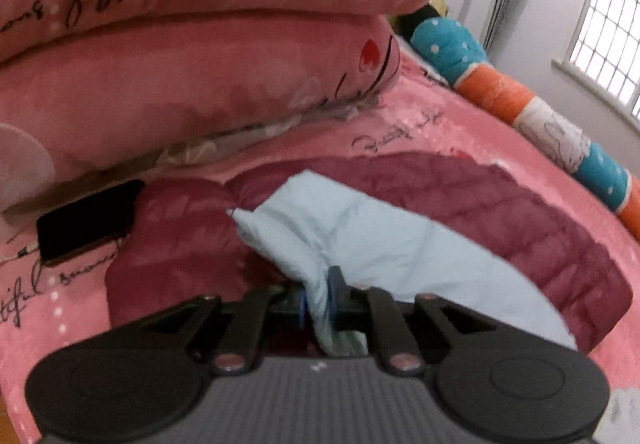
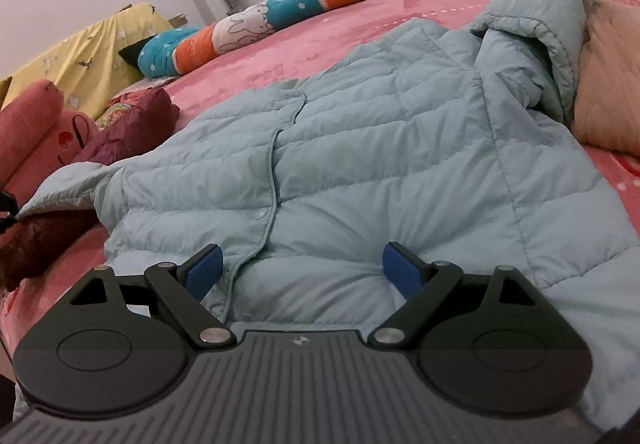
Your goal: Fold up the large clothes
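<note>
I see a phone (image 1: 86, 222) beside stacked pink pillows (image 1: 192, 44), a striped bolster (image 2: 320, 0) along the bed's (image 2: 320, 40) far edge.

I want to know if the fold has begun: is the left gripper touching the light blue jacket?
Touching. In the left wrist view the left gripper has its fingers shut on a fold of the light blue down jacket, fabric pinched between them.

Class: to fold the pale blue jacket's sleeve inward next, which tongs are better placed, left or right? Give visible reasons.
Left. The left tongs are already shut on the sleeve of the pale blue quilted puffer jacket, while the right tongs are open over its hem, gripping nothing.
</note>
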